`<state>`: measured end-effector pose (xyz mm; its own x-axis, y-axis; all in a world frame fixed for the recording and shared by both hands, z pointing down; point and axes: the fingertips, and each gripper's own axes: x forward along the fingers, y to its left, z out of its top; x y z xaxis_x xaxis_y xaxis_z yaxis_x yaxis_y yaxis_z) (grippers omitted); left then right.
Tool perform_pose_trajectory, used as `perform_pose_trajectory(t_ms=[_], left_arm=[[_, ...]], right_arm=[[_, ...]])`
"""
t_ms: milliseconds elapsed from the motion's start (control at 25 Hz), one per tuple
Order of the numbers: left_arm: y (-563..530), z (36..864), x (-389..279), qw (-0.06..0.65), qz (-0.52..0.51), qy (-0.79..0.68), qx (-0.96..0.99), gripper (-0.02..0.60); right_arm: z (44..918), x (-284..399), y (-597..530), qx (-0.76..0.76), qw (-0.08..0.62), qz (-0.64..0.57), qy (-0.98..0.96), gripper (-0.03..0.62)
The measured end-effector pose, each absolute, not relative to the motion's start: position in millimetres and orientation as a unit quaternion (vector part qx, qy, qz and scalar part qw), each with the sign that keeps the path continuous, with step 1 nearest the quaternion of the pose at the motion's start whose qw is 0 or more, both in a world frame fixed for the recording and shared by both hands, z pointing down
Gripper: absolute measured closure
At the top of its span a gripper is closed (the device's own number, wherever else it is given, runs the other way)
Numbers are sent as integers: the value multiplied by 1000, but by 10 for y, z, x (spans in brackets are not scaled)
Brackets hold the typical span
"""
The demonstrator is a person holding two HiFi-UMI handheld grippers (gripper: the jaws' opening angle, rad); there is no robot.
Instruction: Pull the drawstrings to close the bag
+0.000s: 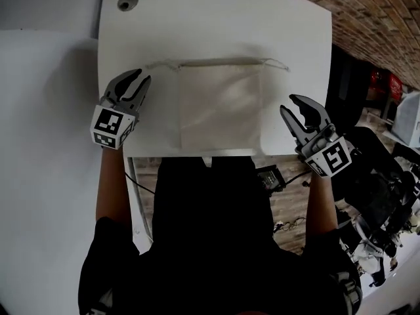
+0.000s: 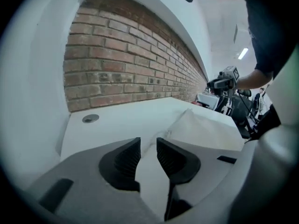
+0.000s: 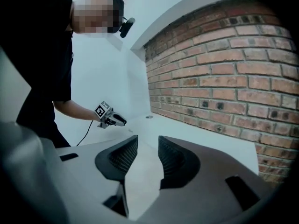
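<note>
A white drawstring bag [image 1: 220, 107] lies flat in the middle of the white table [image 1: 295, 38], with its mouth toward the far side. Its thin drawstring runs along the top edge, with loose ends at the left [image 1: 157, 64] and right [image 1: 279, 64]. My left gripper [image 1: 136, 77] stands open just left of the bag, with nothing between its jaws. In the left gripper view the bag [image 2: 205, 127] and the drawstring [image 2: 163, 133] lie ahead of the open left gripper [image 2: 148, 141]. My right gripper [image 1: 290, 105] is open and empty just right of the bag; bare table shows between its jaws [image 3: 148, 141].
A round grommet hole [image 1: 127, 2] sits at the table's far left corner. A brick wall [image 2: 121, 59] runs behind the table. Cables and dark equipment [image 1: 380, 195] lie on the floor to the right. The table's near edge [image 1: 197, 155] is at my body.
</note>
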<state>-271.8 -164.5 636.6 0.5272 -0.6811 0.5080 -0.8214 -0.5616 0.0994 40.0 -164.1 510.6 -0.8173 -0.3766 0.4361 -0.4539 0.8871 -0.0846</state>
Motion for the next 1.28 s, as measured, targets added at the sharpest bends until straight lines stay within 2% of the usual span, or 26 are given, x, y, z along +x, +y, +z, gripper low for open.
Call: perform_pose_trajectory(t_ms=[80, 120, 240, 400, 720, 960, 1040, 1160, 1280], left_arm=[[-1711, 6515, -2724, 161, 240, -433, 854, 485], [-1737, 6574, -2732, 162, 249, -433, 851, 485], [-1772, 6681, -2772, 165, 277, -435, 841, 477], [-1797, 6756, -2731, 159, 306, -423, 838, 431], [-1868, 6840, -2626, 127, 328, -399, 847, 431], [-1828, 6858, -2511, 148, 344, -383, 844, 525], [-1818, 6878, -2512, 156, 342, -385, 843, 528], [-1802, 6875, -2546, 157, 342, -388, 841, 528], [-1813, 6837, -2569, 159, 344, -390, 839, 528]], right_arm=[[5227, 468, -1714, 198, 214, 95, -952, 411], [5290, 494, -1769, 188, 216, 97, -953, 404], [5430, 520, -1938, 162, 200, 117, -959, 404], [5513, 535, -2062, 131, 181, 130, -966, 391], [5783, 669, -2176, 108, 198, 148, -963, 376], [5871, 785, -2416, 123, 177, 160, -963, 359], [5879, 837, -2473, 131, 177, 157, -963, 359], [5962, 947, -2518, 134, 210, 129, -960, 359], [6150, 1135, -2482, 112, 286, 85, -948, 356]])
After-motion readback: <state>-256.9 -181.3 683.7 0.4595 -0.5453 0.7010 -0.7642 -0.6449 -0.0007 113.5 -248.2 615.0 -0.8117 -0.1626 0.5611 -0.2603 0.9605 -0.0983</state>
